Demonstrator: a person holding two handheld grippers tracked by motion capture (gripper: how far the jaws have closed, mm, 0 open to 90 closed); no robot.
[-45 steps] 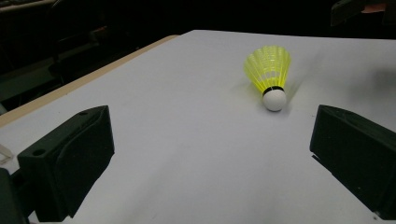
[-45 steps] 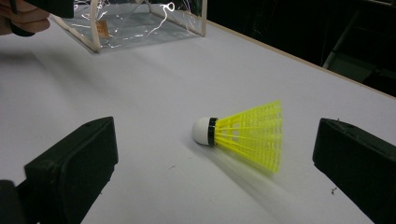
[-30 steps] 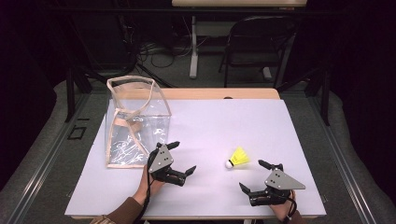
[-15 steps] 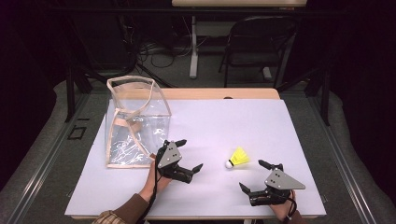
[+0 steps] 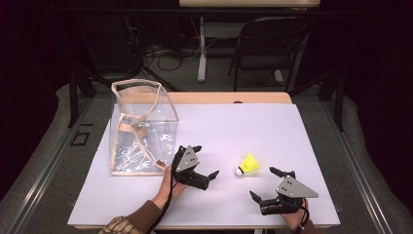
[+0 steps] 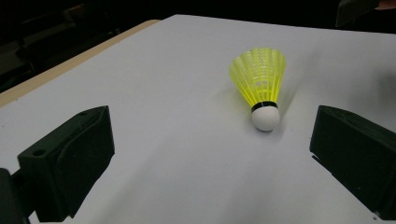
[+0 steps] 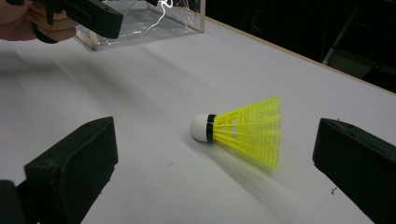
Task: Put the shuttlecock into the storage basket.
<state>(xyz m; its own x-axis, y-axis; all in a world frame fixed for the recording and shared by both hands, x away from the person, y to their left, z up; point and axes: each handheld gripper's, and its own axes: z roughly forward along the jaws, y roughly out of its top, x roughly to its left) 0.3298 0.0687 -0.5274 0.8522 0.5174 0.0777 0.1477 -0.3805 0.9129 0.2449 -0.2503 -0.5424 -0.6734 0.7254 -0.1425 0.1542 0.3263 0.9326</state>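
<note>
White table point(image 5: 272, 131): one yellow shuttlecock point(image 5: 248, 165), one clear bag point(image 5: 141, 129), two wide-open hand-held grippers point(image 5: 205, 162) point(image 5: 261, 183).

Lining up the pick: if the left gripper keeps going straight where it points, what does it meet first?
Most likely the yellow plastic shuttlecock, lying on the white table cork-first ahead of the open left gripper, slightly toward one jaw. Nothing lies between them, though depth is hard to judge.
</note>
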